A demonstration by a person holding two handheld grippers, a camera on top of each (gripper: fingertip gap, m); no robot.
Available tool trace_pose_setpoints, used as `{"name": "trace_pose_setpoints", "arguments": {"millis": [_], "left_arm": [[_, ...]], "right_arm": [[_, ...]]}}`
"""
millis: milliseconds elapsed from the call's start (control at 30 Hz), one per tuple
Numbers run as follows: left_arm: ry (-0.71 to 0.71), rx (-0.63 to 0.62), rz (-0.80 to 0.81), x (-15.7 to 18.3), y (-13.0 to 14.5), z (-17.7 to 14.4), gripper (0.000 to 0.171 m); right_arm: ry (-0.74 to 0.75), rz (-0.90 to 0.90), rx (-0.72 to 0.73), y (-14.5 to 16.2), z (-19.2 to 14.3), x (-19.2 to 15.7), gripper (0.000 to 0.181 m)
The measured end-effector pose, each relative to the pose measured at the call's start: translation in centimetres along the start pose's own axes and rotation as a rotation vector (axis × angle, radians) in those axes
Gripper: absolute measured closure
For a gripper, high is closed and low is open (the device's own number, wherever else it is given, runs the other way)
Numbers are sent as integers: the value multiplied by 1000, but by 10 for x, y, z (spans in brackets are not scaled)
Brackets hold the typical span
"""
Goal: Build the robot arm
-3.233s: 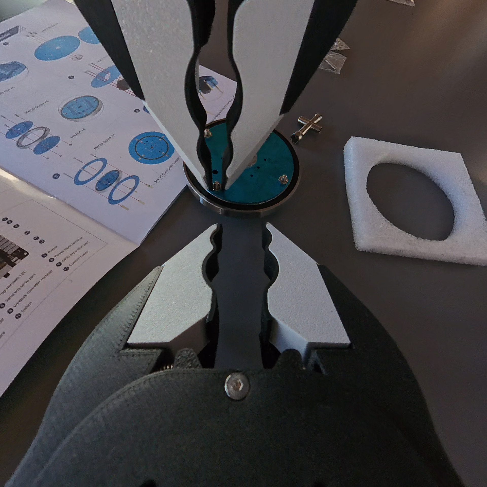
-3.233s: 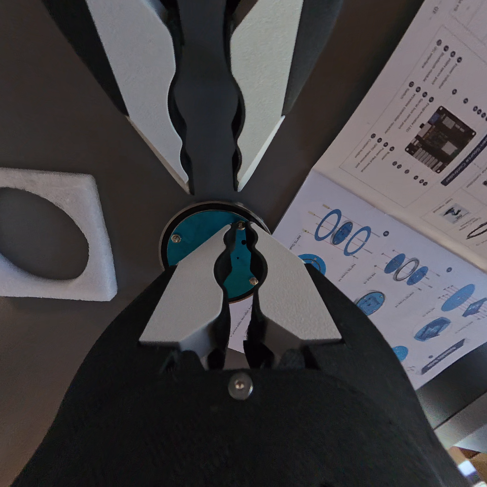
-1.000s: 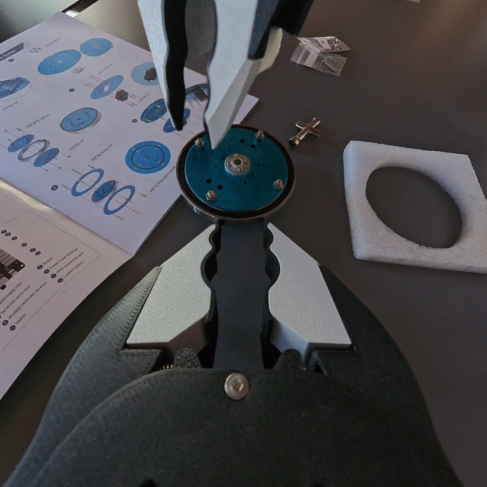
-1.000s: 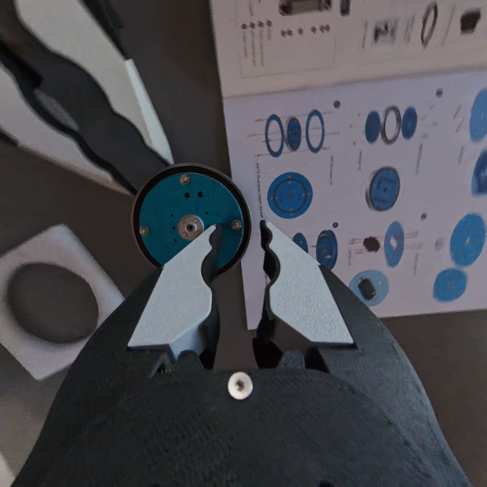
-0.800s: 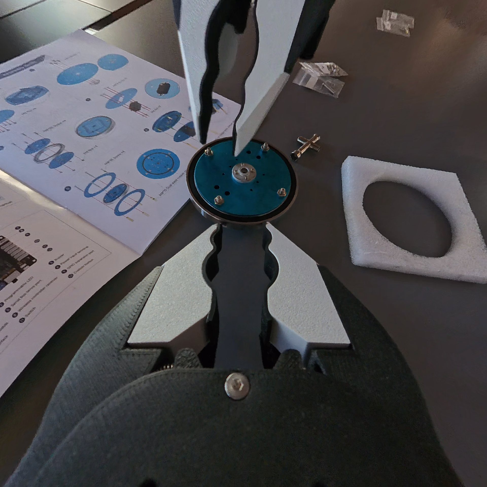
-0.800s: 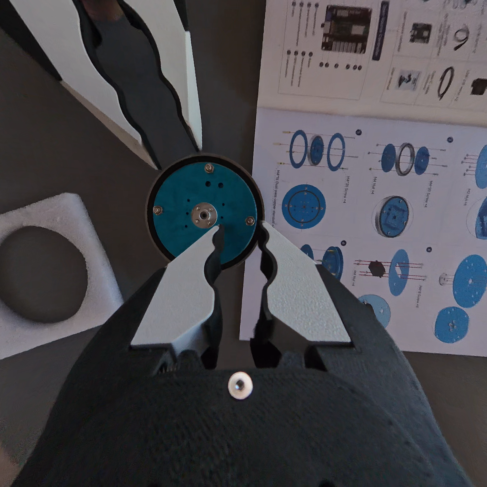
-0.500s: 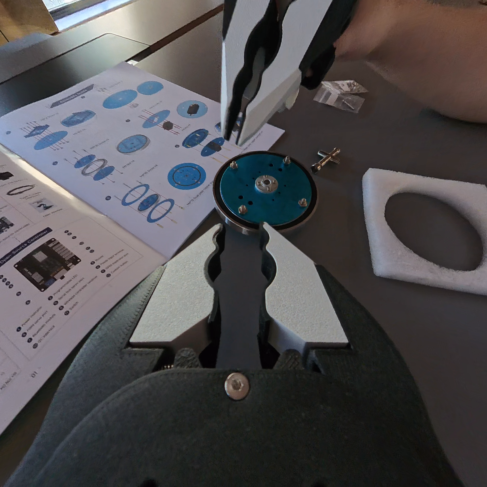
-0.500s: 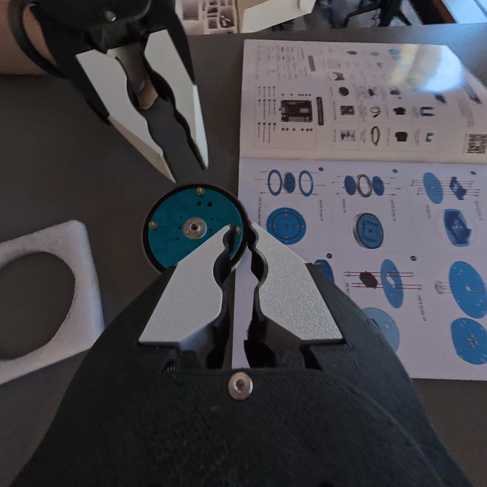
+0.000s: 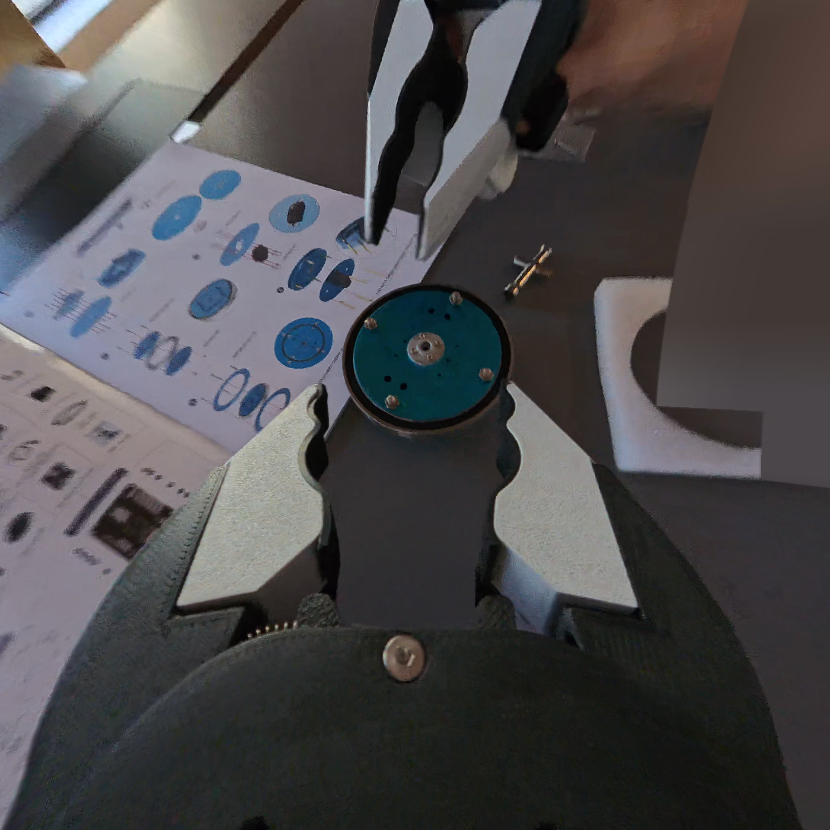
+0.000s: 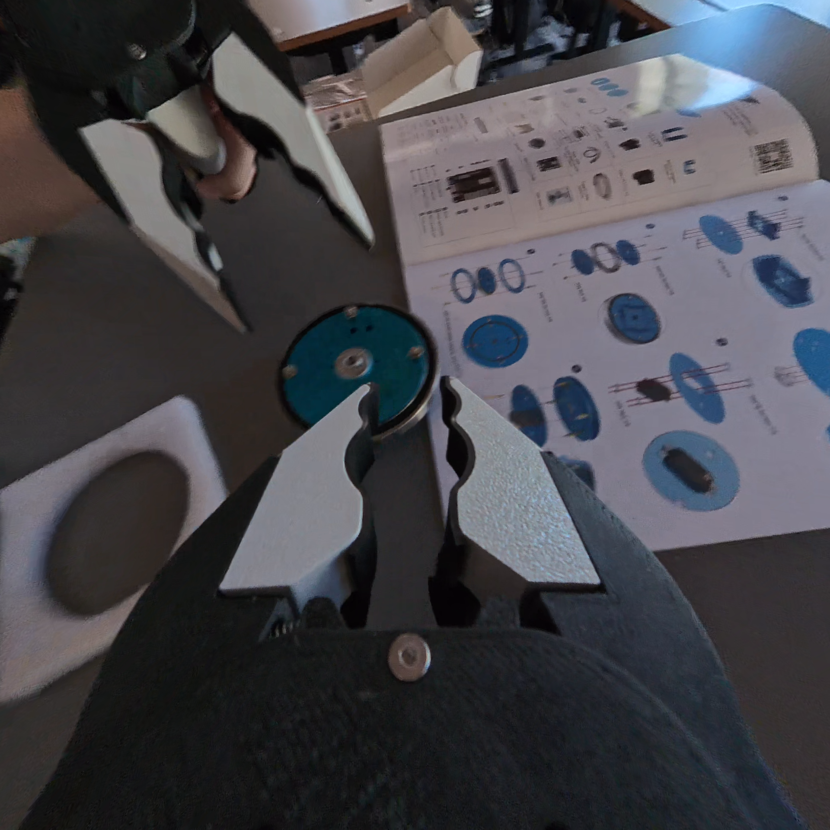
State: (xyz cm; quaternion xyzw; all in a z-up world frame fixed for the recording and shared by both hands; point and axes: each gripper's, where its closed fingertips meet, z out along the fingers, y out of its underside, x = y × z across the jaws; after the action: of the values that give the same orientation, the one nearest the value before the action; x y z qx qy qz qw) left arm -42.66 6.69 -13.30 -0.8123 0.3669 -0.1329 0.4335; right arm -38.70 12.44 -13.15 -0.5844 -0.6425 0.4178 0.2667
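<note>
A round teal disc point(image 9: 390, 355) with a dark metal rim, a silver hub and small screws lies flat on the dark table. My left gripper point(image 9: 414, 395) is open wide and empty, its fingertips on either side of the disc's near edge. It shows at the upper left of the right wrist view point(image 10: 306, 286). My right gripper point(image 10: 406, 386) is open and empty, just short of the disc point(image 10: 323, 377). In the left wrist view it point(image 9: 399, 246) hangs raised beyond the disc, over the booklet's edge.
An open instruction booklet point(image 9: 179, 314) lies left of the disc, also seen in the right wrist view point(image 10: 629, 314). A white foam square with a round hole point(image 9: 615, 359) lies on the other side. A small cross-shaped metal key point(image 9: 530, 271) lies beyond the disc. There is about 8 cm between the tips of the two grippers. About 4 cm separates my left fingertips from the disc point(image 10: 323, 377). My left wrist view point(image 9: 458, 352) looks at it from another angle.
My left gripper has opened wide around the disc's near side. My right gripper let go of a screw on the disc, lifted away and now stands slightly more open.
</note>
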Motion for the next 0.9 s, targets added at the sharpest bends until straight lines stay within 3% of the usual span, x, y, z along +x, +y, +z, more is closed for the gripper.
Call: {"name": "trace_pose_setpoints", "arguments": {"millis": [100,167,300,400,533,667,900], "left_arm": [[-183,-28,309,0,8,-11,104],[-229,-39,460,0,10,-11,108],[-296,-98,774,-9,14,-2,112],[-344,-137,1013,-13,21,5,121],[-337,-145,1194,-7,31,15,133],[-424,-132,1374,-9,32,22,142],[-494,-59,1440,-2,27,28,154]], "right_arm": [[-87,-173,-36,24,-16,-27,135],[-13,-400,-25,31,-24,-28,131],[124,-681,68,10,-22,-39,122],[164,-827,-49,21,-8,-41,124],[211,-918,-116,31,4,-44,133],[299,-1065,-184,36,16,-47,140],[511,-1302,-241,32,25,-43,161]]}}
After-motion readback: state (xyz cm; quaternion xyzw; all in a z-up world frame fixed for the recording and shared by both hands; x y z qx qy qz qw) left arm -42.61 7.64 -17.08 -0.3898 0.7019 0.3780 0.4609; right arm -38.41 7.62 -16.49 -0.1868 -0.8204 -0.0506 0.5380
